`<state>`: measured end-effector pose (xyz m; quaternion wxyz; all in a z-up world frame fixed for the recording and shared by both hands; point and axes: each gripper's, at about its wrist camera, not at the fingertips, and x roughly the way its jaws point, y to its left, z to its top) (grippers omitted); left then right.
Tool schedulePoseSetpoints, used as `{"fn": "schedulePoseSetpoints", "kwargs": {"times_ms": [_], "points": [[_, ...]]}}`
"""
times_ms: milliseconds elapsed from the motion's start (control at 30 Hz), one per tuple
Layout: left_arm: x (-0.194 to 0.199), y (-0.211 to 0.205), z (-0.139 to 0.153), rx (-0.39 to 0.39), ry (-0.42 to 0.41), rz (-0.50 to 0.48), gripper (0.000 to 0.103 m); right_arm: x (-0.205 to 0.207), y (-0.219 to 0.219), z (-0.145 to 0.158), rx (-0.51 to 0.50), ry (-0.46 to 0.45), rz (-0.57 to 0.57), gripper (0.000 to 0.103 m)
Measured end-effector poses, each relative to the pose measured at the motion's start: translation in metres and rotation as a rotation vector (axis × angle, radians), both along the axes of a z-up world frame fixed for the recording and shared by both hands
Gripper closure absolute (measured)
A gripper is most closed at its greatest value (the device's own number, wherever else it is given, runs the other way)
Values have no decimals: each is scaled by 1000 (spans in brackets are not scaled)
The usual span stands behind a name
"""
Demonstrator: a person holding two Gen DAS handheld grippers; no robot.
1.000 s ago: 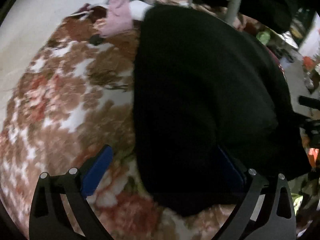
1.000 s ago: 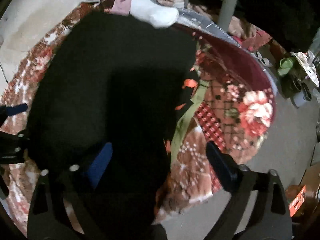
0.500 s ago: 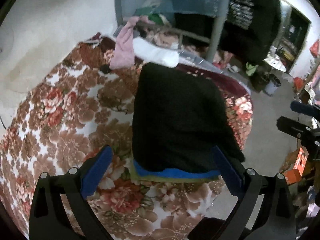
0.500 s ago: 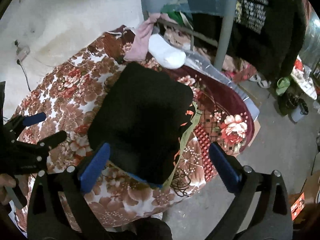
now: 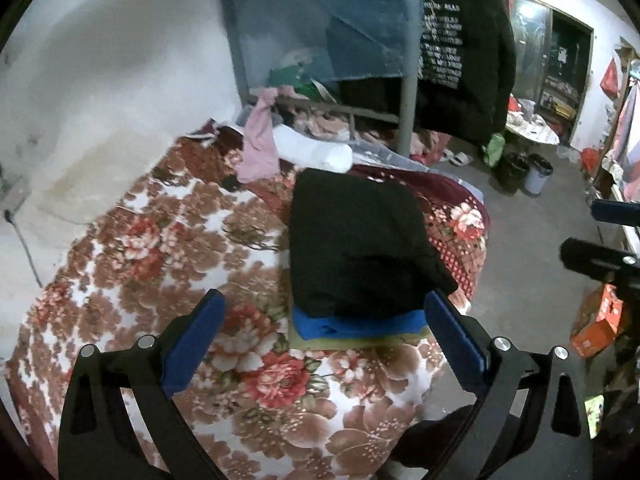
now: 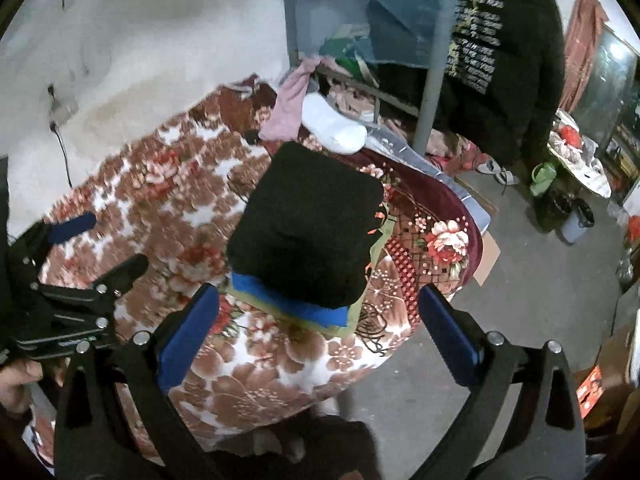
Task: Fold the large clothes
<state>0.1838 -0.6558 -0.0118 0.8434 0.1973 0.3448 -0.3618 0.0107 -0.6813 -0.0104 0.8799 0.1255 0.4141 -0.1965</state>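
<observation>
Through the left wrist I see my left gripper [image 5: 324,328] spread wide and empty above the folded black garment [image 5: 356,240] topping a stack on the floral bedspread [image 5: 160,264]. Through the right wrist, my right gripper [image 6: 318,320] gapes empty above that garment.

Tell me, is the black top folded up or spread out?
Folded: the black top lies as a neat block on the blue and green clothes.

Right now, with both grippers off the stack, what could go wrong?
1. The black garment tops a blue one and a green one, near the bed's edge; a nudge could tip the stack off.
2. Its right side overhangs and may unfold.
</observation>
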Motion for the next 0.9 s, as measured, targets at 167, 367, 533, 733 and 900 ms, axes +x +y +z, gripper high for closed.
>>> {"fn": "schedulePoseSetpoints", "kwargs": {"times_ms": [167, 367, 533, 733, 900], "points": [[-8, 16, 11, -71, 35, 45, 5, -11, 9, 2, 21, -22, 22, 5], [-18, 16, 13, -91, 5, 69, 5, -19, 4, -6, 39, -58, 41, 5], [-28, 13, 13, -81, -34, 80, 5, -26, -1, -9, 31, -60, 41, 5], [-31, 3, 11, -73, -44, 69, 5, -31, -12, -16, 45, -56, 37, 5], [-27, -4, 8, -71, -35, 76, 5, -31, -19, -19, 51, -53, 38, 5]]}}
